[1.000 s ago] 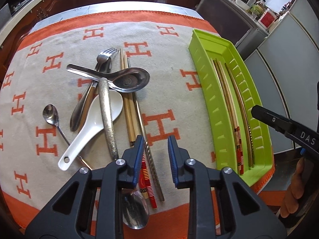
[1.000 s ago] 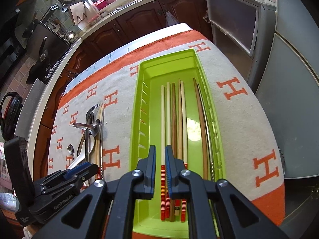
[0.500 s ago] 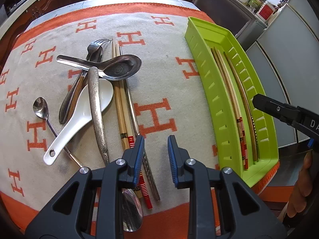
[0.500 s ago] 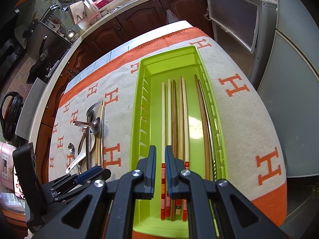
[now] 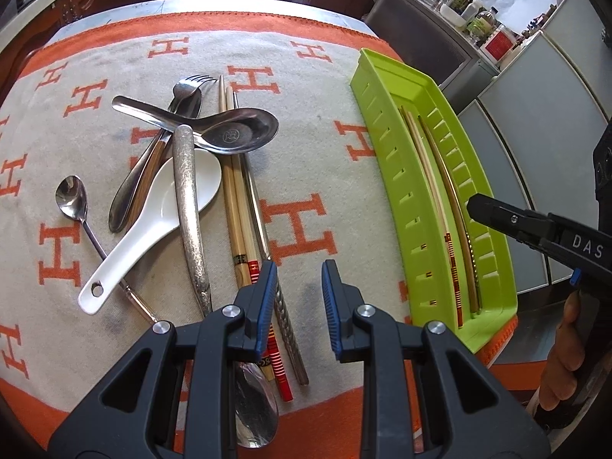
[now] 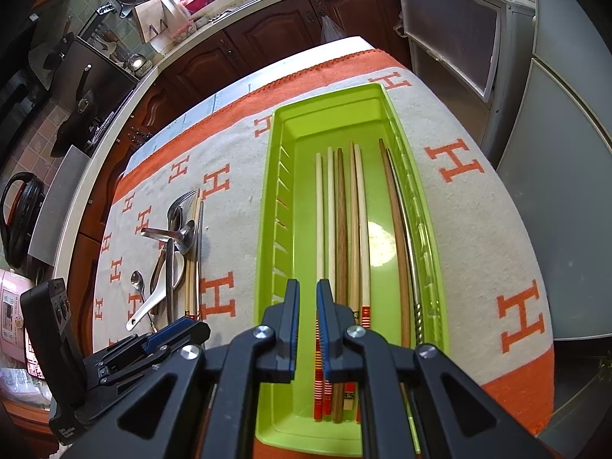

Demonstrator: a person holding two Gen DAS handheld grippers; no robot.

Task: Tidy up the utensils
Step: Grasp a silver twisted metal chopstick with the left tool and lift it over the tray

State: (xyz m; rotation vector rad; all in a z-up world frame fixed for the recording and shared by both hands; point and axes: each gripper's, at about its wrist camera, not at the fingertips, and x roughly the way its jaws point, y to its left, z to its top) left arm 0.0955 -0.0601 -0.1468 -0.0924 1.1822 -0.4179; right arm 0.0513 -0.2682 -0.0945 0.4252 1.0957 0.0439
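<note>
cloth [image 5: 325, 107] is pale grey-beige with orange h letters and a solid orange border; tray [image 6: 283, 176] is bright lime green, holding chopsticks [image 6: 346, 229] in cream, light tan and dark brown, some with red-and-white striped ends. loose pile on the cloth: white ceramic spoon [image 5: 153, 222], shiny silver ladle spoon [image 5: 237, 135], silver fork [image 5: 187, 86], small silver teaspoon [image 5: 70, 197], speckled matte-silver handle [image 5: 187, 206], tan chopsticks [image 5: 235, 206] with red-striped ends, one silver metal chopstick [image 5: 264, 237]. both grippers, left gripper [image 5: 297, 298] and right gripper [image 6: 307, 317], are black with blue pads.
</note>
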